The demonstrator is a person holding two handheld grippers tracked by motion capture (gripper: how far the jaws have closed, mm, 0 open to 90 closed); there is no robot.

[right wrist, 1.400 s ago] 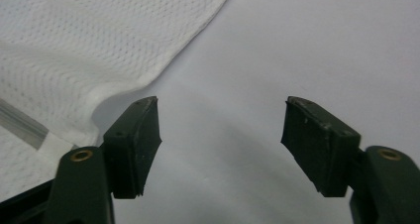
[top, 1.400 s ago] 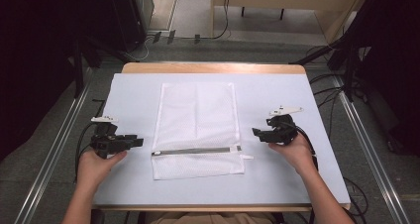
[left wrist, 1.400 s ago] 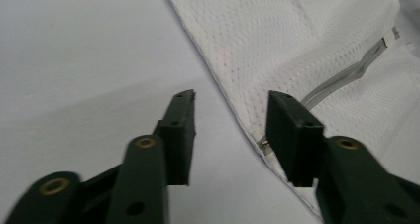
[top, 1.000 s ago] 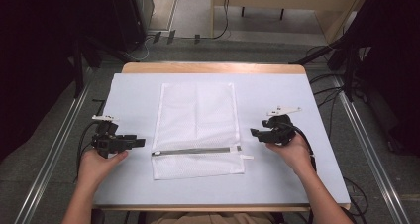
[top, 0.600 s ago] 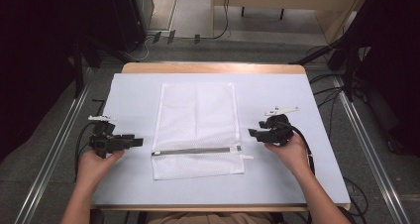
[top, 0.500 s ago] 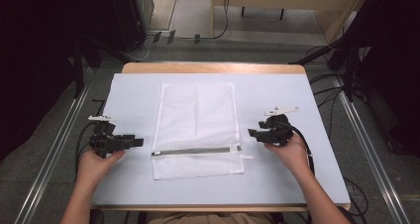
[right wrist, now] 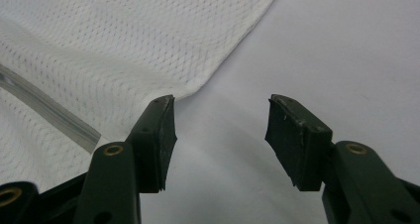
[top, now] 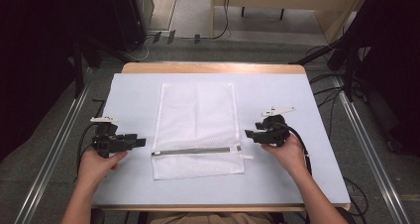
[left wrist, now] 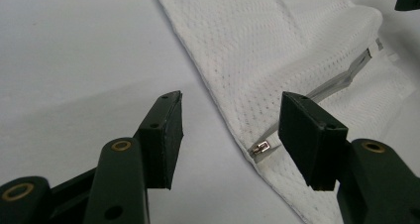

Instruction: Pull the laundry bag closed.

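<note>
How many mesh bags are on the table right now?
1. A single white mesh bag lies flat mid-table on the pale cover, zipper running across its near end, between the left tongs and right tongs.

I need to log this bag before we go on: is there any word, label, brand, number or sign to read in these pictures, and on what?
None: no readable text.
White mesh bag: plain mesh, no print.
Its zipper and metal pull: no marking legible.
Left gripper and right gripper: black jaws, no lettering.
Table cover: blank.
</note>
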